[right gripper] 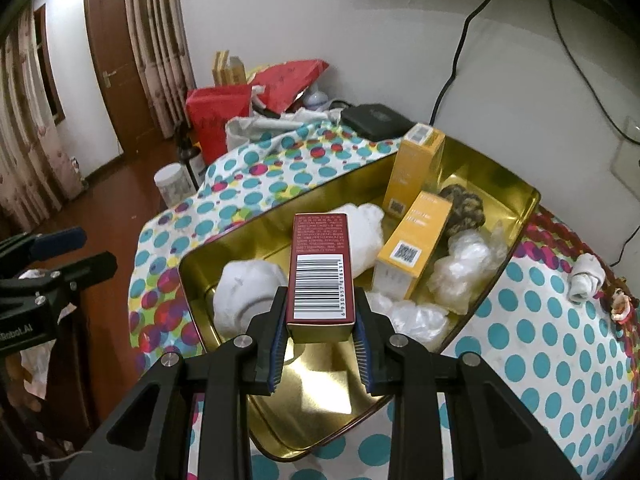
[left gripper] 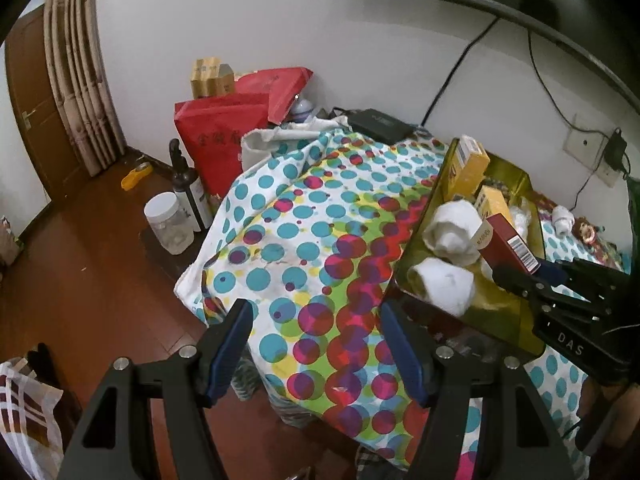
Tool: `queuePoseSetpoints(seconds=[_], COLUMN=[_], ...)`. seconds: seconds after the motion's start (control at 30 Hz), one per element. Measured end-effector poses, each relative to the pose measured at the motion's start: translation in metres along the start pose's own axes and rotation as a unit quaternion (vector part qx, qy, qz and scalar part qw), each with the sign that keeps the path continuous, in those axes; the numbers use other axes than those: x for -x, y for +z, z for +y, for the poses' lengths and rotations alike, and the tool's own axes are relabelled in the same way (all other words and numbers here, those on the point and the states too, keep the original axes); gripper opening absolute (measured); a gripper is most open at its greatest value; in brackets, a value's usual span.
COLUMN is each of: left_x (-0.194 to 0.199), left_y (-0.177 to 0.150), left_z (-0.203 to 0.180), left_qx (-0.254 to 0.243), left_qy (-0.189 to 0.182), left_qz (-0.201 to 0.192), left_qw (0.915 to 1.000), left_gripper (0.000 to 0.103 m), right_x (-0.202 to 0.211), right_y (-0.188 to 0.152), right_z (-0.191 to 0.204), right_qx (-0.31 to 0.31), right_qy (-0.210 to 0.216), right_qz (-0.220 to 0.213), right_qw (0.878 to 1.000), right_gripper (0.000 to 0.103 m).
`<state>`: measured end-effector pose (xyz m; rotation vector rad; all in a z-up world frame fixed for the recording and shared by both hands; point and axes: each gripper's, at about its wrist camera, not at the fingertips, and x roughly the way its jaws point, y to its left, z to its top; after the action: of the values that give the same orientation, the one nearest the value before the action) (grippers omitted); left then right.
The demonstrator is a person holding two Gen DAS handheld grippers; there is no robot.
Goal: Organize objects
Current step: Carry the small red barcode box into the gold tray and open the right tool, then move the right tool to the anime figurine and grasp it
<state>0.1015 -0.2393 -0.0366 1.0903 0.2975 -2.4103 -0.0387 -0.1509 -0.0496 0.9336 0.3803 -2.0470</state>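
Observation:
My right gripper [right gripper: 321, 312] is shut on a dark red box [right gripper: 322, 268] with a barcode and holds it over the near part of a gold tin [right gripper: 516, 196]. The tin holds two yellow boxes [right gripper: 414, 168], rolled white cloths [right gripper: 248, 292], crumpled plastic [right gripper: 460, 268] and a dark patterned bundle [right gripper: 466, 208]. In the left wrist view the right gripper [left gripper: 524, 276] holds the red box [left gripper: 506, 246] above the tin [left gripper: 516, 176]. My left gripper [left gripper: 316, 320] is open and empty above the polka-dot cloth [left gripper: 304, 240], left of the tin.
A rolled white cloth [right gripper: 586, 280] and a small figurine [right gripper: 620, 304] lie on the cloth right of the tin. Red bags [left gripper: 224, 132], a black box [left gripper: 380, 124], a dark bottle [left gripper: 188, 188] and a plastic jar [left gripper: 170, 224] stand at the far left. A cable [right gripper: 456, 52] hangs down the wall.

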Motion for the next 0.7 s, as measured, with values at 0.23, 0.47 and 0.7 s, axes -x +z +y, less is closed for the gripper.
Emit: queuePoseSetpoints(seconds=[0.23, 0.47, 0.7], left_x=[-0.004, -0.005, 0.0], left_y=[-0.001, 0.008, 0.02], left_z=[-0.004, -0.013, -0.051], left_qx=[-0.01, -0.019, -0.05], left_qy=[-0.007, -0.008, -0.039], left_qz=[0.004, -0.005, -0.021], left_qw=[0.9999, 0.9998, 0.9978], left_gripper=[0.068, 0.068, 0.068], right_x=[-0.013, 0.011, 0.037], right_y=[-0.005, -0.002, -0.004], right_z=[-0.002, -0.013, -0.089], right_qx=[-0.002, 0.001, -0.058], right_qy=[0.006, -0.024, -0.107], right_qz=[0.016, -0.039, -0.081], right_qw=[1.0, 0.999, 0.989], right_gripper=[0.029, 0.073, 0.073])
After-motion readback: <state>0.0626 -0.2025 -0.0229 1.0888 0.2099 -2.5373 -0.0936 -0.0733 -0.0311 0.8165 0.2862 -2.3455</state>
